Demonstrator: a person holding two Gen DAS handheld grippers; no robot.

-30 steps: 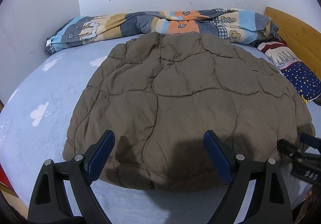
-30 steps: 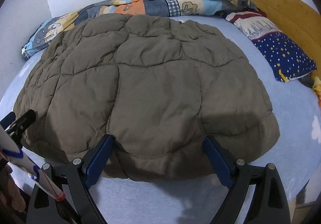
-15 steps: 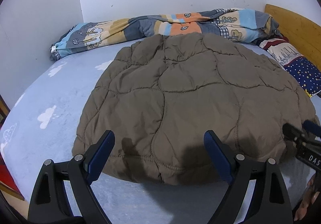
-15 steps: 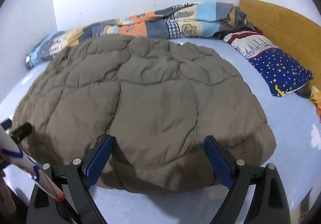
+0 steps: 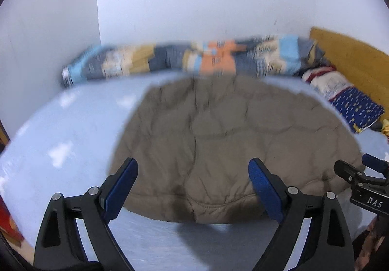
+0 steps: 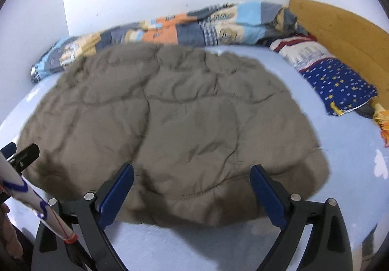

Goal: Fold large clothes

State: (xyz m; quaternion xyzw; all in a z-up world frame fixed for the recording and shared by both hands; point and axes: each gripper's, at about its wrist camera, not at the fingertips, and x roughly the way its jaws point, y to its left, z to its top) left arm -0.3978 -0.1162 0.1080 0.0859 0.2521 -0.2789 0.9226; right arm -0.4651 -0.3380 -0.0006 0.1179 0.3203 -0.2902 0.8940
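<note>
Both views are evenly and fairly brightly lit, with no glare, and soft dark shadows are cast on the brown quilted jacket [image 5: 231, 139] just ahead of each gripper. Heavy motion blur is seen in the left wrist view, lighter blur in the right, while the gripper fingers [image 6: 267, 195] stay sharp. Straight lines are bowed by fisheye distortion, and the corners are cut off in black.

L gripper [image 5: 193, 186] & R gripper [image 6: 192, 188] both spread wide, empty, side by side
</note>
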